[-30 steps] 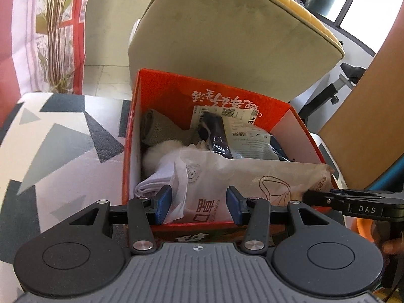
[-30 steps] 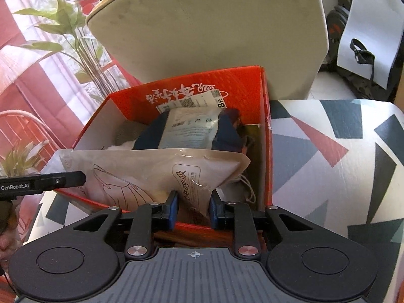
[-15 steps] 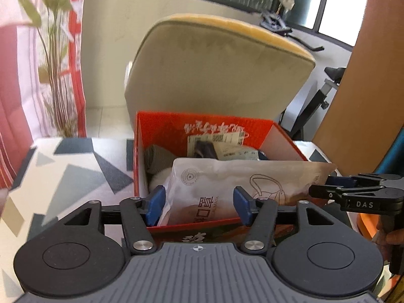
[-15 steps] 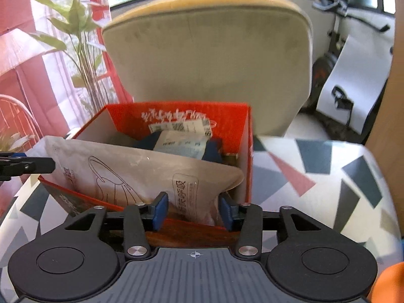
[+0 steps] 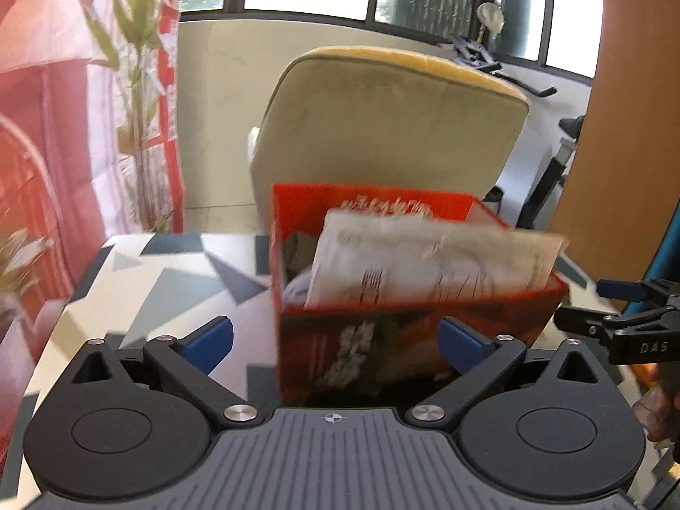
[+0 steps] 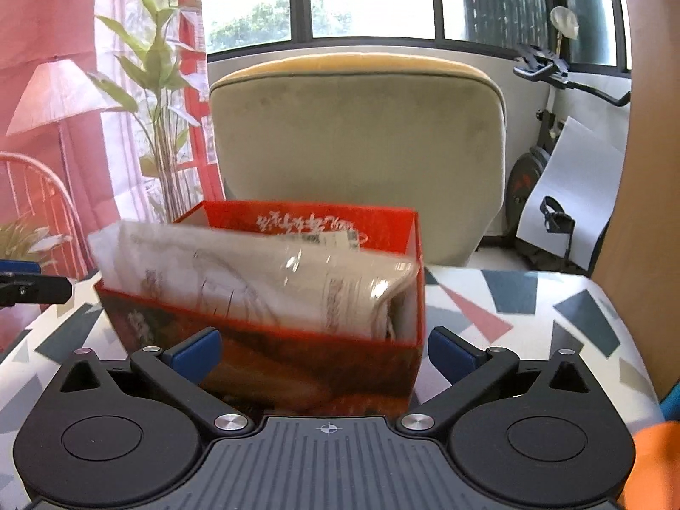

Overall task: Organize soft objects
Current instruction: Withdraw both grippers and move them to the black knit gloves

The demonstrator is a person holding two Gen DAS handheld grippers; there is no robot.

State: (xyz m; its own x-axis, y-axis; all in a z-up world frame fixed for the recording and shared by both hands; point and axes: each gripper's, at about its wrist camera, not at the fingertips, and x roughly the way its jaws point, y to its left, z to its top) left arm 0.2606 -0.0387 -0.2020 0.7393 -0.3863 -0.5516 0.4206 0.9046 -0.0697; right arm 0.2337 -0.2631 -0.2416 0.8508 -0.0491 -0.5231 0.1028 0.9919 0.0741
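Observation:
A red cardboard box (image 5: 488, 310) (image 6: 297, 365) stands on the patterned table. A beige plastic packet (image 5: 425, 263) (image 6: 255, 280) leans inside it along the near wall, blurred, and covers the other soft things except a grey cloth (image 5: 297, 250) at the left. My left gripper (image 5: 335, 342) is back from the box with its jaws opening wide; the blue pads (image 5: 208, 340) press on nothing. My right gripper (image 6: 323, 352) also has its jaws opening wide, its pads (image 6: 450, 350) flanking the box front without touching the packet. Each gripper's tip shows at the edge of the other's view.
A beige chair back with a yellow top (image 6: 357, 148) stands right behind the box. The triangle-patterned tablecloth (image 6: 531, 310) spreads to both sides. A plant (image 6: 161, 97) and red curtain are at the left, an exercise bike (image 6: 548, 195) and a wooden panel at the right.
Both grippers let go of the beige packet, opened wide and drew back and up from the box. The packet stays in the box, leaning on its near wall.

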